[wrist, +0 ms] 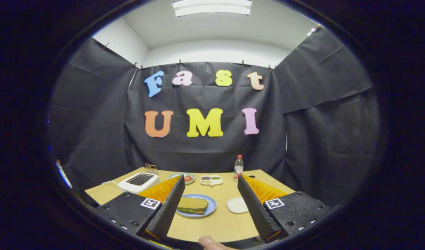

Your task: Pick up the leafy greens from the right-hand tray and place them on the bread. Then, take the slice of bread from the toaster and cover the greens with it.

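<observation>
Black cloth wall [212,146] hangs behind the desk [212,225], pinned along its top edge with small clips, and creased panels of the same cloth close in on both sides. Above the cloth, a plain white wall [215,52] runs up to a white ceiling, where a long light panel [212,7] glows bright. Down low, the pale wood desk spreads out, its far edge sitting close against the cloth.

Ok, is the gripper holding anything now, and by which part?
Nothing is held. The gripper has its fingers spread wide, with the sandwich on the blue plate beyond them.
</observation>
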`<state>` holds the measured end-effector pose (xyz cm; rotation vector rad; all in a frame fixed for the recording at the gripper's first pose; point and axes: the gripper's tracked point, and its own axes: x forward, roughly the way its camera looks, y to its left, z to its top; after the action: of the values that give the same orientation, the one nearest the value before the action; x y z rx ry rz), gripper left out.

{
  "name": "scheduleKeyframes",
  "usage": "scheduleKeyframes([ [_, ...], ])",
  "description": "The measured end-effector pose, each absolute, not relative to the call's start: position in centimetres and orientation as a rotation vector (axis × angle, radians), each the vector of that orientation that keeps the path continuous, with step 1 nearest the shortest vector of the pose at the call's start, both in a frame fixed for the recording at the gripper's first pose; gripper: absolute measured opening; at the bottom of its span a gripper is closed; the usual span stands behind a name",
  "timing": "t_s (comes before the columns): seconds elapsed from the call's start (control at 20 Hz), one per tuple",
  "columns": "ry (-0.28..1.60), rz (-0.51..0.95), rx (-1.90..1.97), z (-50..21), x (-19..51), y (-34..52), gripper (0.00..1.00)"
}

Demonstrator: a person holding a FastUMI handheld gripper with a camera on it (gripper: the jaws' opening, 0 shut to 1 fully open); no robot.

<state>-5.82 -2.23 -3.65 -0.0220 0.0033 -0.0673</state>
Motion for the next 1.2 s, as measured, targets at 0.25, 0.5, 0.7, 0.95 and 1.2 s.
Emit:
scheduleKeyframes([
  [0.25, -0.012, -0.080, -0.021, -3.8, -8.9, -4.9, 0.93],
  [0.5, -0.046, -0.085, 0.013, -3.4, -10.5, -6.3, 0.93],
  [0.7, -0.027, -0.062, 0.011, -4.0, -10.7, -6.4, 0.93],
  [0.95, -0.031, -0.010, 0.015, -3.7, -11.4, -6.0, 0.93],
  [1.2, -0.021, -0.006, 0.034, -4.4, -11.6, -6.8, 0.93],
])
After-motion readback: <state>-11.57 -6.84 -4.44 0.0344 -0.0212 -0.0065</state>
